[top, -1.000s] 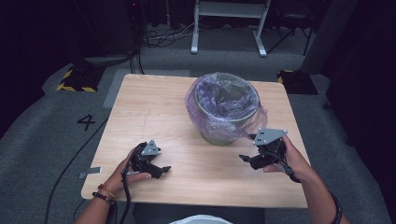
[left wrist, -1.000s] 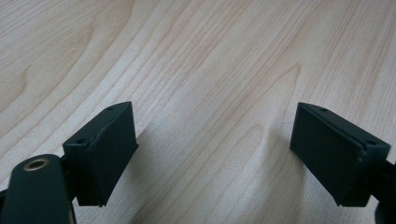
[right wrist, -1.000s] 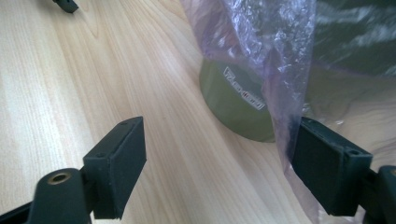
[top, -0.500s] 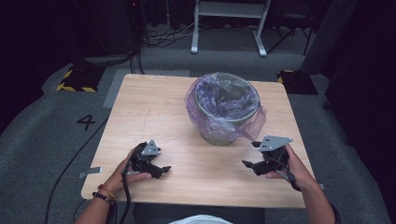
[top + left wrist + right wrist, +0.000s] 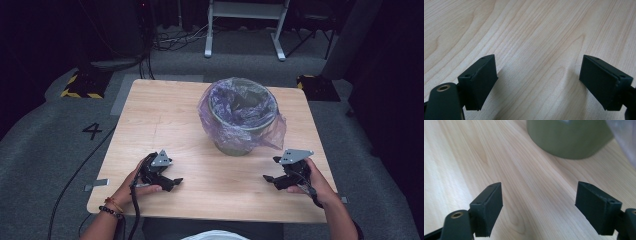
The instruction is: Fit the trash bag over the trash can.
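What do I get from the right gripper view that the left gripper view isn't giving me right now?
Right gripper view: beyond its open jaws stands the lower wall of the green bin, with a fold of the purple bag hanging at the upper right edge. Left gripper view: nothing but bare wood grain lies between and past the open jaws of the left gripper. Both share the wooden table, and both have jaws spread wide with nothing between them; the right gripper simply faces the bin.
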The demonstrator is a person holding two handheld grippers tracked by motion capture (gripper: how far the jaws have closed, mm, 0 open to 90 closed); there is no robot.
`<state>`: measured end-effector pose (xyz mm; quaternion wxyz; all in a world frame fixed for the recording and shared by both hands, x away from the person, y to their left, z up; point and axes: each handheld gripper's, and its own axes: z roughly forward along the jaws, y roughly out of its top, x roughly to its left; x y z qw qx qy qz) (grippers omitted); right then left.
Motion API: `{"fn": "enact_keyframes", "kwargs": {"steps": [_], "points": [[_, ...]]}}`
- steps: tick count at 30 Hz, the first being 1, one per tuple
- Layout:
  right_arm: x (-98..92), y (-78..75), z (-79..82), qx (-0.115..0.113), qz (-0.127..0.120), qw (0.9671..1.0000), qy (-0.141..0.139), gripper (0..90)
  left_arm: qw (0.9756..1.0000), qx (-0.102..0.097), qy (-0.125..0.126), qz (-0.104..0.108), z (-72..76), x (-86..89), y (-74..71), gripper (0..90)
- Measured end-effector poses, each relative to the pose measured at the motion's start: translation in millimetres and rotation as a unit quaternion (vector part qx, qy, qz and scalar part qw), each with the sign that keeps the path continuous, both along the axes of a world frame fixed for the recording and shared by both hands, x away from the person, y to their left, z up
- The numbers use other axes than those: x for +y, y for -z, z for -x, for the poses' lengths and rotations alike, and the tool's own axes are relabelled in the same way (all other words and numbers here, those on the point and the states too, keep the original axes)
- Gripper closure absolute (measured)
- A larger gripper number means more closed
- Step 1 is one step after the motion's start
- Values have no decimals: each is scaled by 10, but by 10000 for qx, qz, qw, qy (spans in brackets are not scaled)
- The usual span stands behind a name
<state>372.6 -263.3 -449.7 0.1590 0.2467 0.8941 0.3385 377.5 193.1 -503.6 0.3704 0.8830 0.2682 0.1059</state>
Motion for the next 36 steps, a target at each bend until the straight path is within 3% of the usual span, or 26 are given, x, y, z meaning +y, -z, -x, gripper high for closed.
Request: {"fn": "enact_keyframes", "kwargs": {"steps": [10,22,29,36], "points": [[-102,164,-19,77,108,9998,172,218,10000,0,0,1,0,0,0,142],[-220,342,34,370,-36,9988,306,217,10000,0,-1,0,0,0,0,142],[-322,441,85,468,-220,9978,426,213,10000,0,-1,1,0,0,0,142],[-405,477,134,426,-447,9968,508,216,10000,0,-1,1,0,0,0,142]]}}
